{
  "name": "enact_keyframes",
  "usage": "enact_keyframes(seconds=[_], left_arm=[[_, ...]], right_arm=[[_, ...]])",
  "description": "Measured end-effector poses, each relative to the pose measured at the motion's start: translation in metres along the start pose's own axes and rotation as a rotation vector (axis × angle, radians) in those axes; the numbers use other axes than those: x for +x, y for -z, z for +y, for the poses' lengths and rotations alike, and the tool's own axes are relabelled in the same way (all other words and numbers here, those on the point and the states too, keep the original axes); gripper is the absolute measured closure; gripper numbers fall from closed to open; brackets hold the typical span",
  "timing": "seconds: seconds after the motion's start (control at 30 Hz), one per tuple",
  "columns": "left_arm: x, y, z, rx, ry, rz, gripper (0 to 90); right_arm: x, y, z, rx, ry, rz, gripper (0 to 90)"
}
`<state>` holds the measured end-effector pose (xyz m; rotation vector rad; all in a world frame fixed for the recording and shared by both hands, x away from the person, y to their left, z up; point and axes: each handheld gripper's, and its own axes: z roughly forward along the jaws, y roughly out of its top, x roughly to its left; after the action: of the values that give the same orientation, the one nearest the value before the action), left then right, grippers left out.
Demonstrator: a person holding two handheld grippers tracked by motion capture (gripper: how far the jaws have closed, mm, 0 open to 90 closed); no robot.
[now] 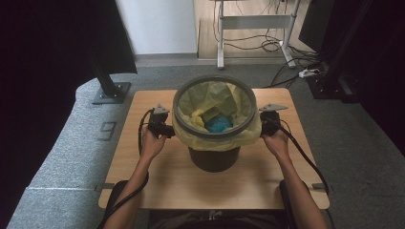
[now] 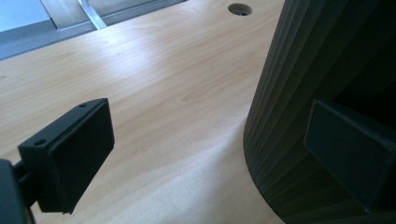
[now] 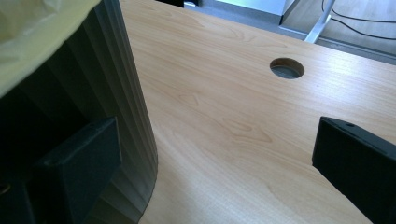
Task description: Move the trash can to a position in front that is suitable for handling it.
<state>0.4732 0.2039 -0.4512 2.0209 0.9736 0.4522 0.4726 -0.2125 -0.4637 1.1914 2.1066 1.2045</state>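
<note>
**Risk of a torn liner or a tipped bin**

A dark ribbed bin [image 1: 213, 155] is seen standing upright at the middle of the wooden surface [image 1: 167, 181], lined with a yellow bag [image 1: 217, 136] whose edge is folded down over the grey rim [image 1: 210, 131]. A blue lump [image 1: 218, 124] is seen at the bottom of the bag. The left gripper [image 1: 168, 130] is held at the bin's 9 o'clock side and the right gripper [image 1: 263, 125] at its 3 o'clock side, both just below the folded bag edge. In both gripper views the fingers are seen spread wide apart, one finger [image 2: 348, 156] of the left and one finger [image 3: 79, 172] of the right lying close against the ribbed wall, nothing being clamped.

Several faults can be expected from here. If only the thin film is pinched, the bag may be stretched or torn. If the two sides are not lifted evenly, the bag may be pulled askew and the blue lump spilled. If the wall is pushed harder from one side, the bin may be slid or tipped. Whether the film is reached by the fingers at all cannot be told.
</note>
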Motion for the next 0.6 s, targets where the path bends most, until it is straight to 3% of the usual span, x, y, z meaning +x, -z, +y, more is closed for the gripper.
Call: enact_keyframes(seconds=[0.2, 0.5, 0.6], left_arm=[[-0.009, 0.012, -0.007, 0.016, -0.027, -0.002, 1.4], [-0.012, 0.016, -0.010, 0.020, -0.029, 0.002, 0.0], [-0.010, 0.018, -0.012, 0.025, -0.027, -0.015, 0.0]], right_arm=[[0.009, 0.009, -0.005, 0.001, 0.014, 0.007, 1.2], [0.013, 0.013, -0.006, 0.008, 0.030, 0.006, 1.1], [0.013, 0.015, -0.006, 0.014, 0.036, 0.012, 0.0]])
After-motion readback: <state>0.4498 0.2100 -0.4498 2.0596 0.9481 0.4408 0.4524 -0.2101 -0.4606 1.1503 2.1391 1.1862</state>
